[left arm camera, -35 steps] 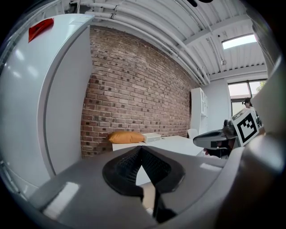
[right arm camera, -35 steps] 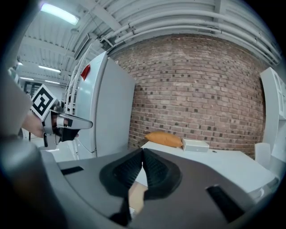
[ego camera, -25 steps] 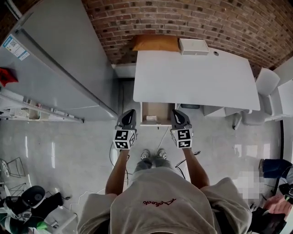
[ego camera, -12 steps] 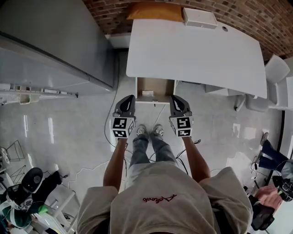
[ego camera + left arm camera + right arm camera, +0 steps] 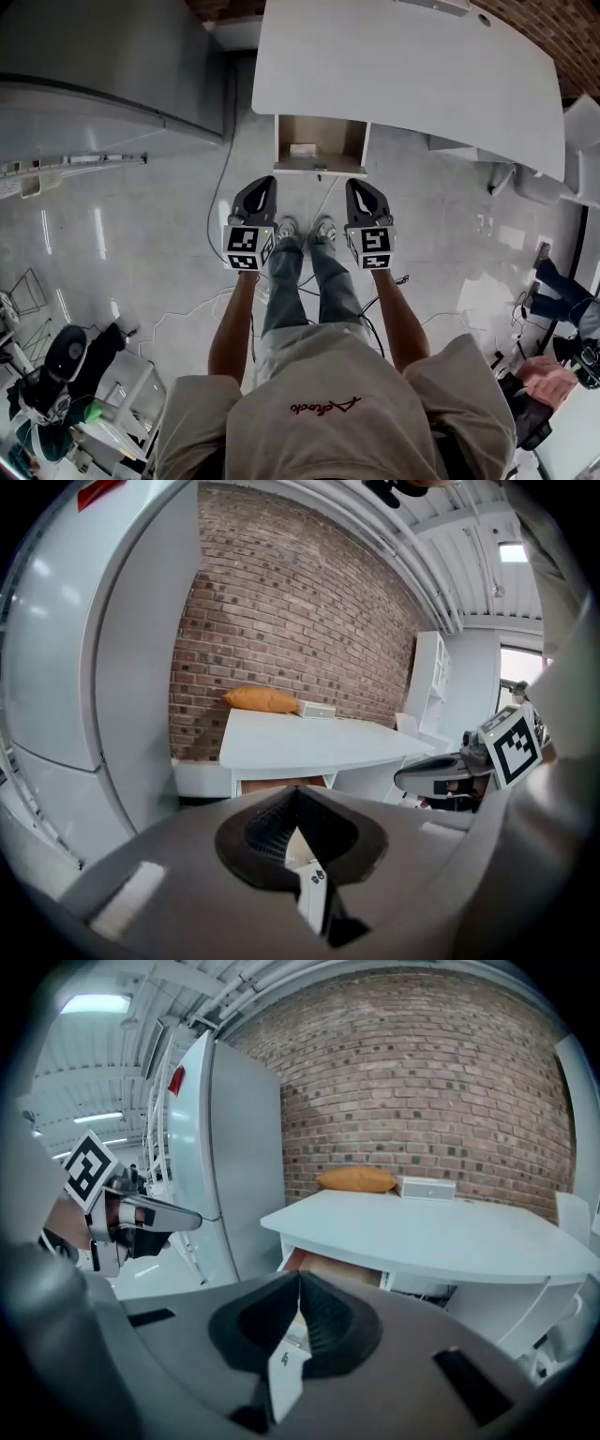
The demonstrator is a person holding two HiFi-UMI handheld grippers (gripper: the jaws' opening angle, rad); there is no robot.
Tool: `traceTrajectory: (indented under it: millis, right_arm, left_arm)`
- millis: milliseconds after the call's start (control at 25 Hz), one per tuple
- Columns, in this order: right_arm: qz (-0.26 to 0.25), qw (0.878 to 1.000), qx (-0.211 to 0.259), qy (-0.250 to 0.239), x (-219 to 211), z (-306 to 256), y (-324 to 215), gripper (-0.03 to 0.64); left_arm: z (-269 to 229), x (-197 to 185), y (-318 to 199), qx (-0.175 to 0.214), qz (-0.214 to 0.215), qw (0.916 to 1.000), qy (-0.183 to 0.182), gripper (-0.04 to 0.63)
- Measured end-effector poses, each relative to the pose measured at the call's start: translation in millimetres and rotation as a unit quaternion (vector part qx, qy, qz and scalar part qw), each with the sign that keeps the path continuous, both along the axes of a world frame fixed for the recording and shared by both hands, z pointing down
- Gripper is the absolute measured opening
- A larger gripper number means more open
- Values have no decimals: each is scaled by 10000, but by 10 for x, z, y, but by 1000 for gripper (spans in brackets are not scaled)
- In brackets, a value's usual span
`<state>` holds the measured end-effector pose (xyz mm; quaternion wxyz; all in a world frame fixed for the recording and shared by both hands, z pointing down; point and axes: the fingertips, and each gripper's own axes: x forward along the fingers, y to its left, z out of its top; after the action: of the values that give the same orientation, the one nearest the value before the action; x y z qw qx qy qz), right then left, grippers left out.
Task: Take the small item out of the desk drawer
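Note:
The white desk [image 5: 403,66] has its drawer [image 5: 319,141] pulled out, wooden inside. A small white item [image 5: 302,149] lies at the drawer's left front. Both grippers hover over the floor just short of the drawer front, above the person's shoes. My left gripper [image 5: 265,181] is below the drawer's left corner and my right gripper [image 5: 355,184] below its right corner. In the left gripper view the jaws [image 5: 295,791] meet with nothing between them. The right gripper's jaws [image 5: 298,1275] also meet, empty, and point at the drawer [image 5: 328,1267].
A tall grey cabinet [image 5: 103,56] stands left of the desk. An orange cushion [image 5: 356,1179] and a white box [image 5: 427,1188] lie at the desk's back, against the brick wall. Cables [image 5: 225,187] trail on the floor. A white chair [image 5: 581,122] and a person [image 5: 572,300] are at the right.
The head view has tipped down, so the desk sits higher in frame. Both grippers, earlier flanking the drawer front, now sit a little back from it, over the shoes.

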<state>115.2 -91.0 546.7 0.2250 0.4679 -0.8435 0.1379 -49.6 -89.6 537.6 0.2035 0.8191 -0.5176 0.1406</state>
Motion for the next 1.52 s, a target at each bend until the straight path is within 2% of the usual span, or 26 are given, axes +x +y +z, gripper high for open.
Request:
traceTrajectory:
  millis: [320,840,1280,1520]
  right_arm:
    - [0,9991,-420,95,-33,462,283,12]
    - [-214,9968,-759,115,-246,984,428,12]
    - [-222,9956,-906,63,-384,1370,449,12]
    - [-458,9951,-866,131,-465,1467,403,12]
  left_arm:
    - [495,37,261,-423,54,9990,132,8]
    - [1057,-138,227,-614,-75,9979,168,8]
    - [1481,-206,164,-758,-129,9969,176,8]
    - [1610,-189,205,-810,-175,9963,221,8]
